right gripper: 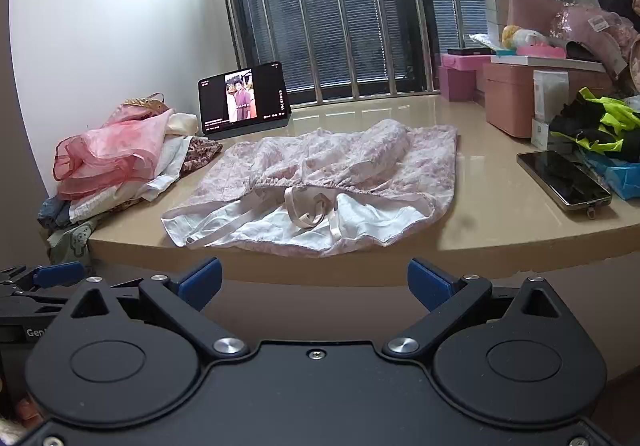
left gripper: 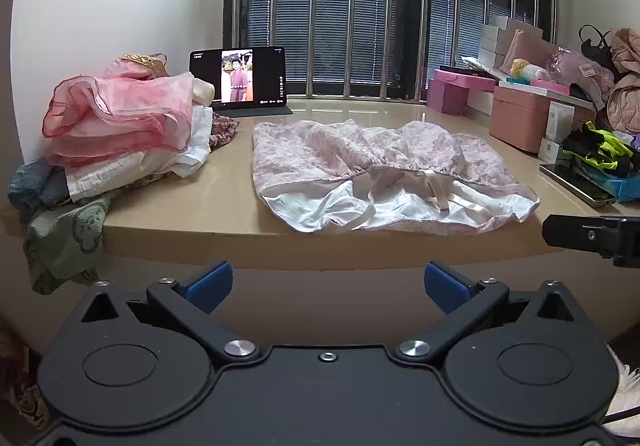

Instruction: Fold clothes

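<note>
We see the pink floral garment (left gripper: 384, 161) spread across the middle of the beige desk (left gripper: 224, 197), its white lining and ribbon ties turned toward the near edge. In the left wrist view our left tool (left gripper: 328, 282) sits at the bottom centre, released, blue pads wide apart with nothing between them, short of the desk edge. In the right wrist view our right tool (right gripper: 314, 280) is likewise released and empty at the bottom centre, below the garment's hem. A pile of clothes (left gripper: 120, 133) rests at the left of the frame, a tablet (left gripper: 240, 77) stands behind it near the window, and a phone (right gripper: 564, 177) lies at the right beside pink boxes (right gripper: 516, 97).
</note>
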`<state>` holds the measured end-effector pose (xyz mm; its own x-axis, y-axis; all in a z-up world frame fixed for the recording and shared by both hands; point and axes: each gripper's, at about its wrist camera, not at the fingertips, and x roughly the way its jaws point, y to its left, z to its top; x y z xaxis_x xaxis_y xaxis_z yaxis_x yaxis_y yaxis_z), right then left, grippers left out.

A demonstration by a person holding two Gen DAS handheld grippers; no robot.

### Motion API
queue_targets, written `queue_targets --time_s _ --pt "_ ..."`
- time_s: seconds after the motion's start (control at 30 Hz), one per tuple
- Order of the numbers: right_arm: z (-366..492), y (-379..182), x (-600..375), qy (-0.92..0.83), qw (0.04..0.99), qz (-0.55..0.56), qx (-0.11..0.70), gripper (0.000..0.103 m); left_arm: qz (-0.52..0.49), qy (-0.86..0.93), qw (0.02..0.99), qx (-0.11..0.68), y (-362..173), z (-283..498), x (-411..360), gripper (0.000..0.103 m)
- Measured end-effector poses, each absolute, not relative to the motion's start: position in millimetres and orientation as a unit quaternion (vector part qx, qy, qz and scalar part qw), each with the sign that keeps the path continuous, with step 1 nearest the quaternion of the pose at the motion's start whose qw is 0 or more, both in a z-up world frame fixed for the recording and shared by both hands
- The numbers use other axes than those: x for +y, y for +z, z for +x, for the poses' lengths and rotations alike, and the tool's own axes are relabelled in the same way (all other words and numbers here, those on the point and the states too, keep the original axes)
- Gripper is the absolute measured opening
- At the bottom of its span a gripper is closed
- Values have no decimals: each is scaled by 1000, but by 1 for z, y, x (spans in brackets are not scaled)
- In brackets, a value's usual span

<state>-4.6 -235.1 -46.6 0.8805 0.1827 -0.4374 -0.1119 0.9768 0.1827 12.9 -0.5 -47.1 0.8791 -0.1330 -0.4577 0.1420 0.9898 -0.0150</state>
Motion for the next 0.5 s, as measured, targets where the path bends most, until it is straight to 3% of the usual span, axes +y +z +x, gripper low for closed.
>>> queue_targets --time_s 0.5 --pt "-5 -48 -233 74 966 75 236 100 16 -66 969 237 -47 11 -5 103"
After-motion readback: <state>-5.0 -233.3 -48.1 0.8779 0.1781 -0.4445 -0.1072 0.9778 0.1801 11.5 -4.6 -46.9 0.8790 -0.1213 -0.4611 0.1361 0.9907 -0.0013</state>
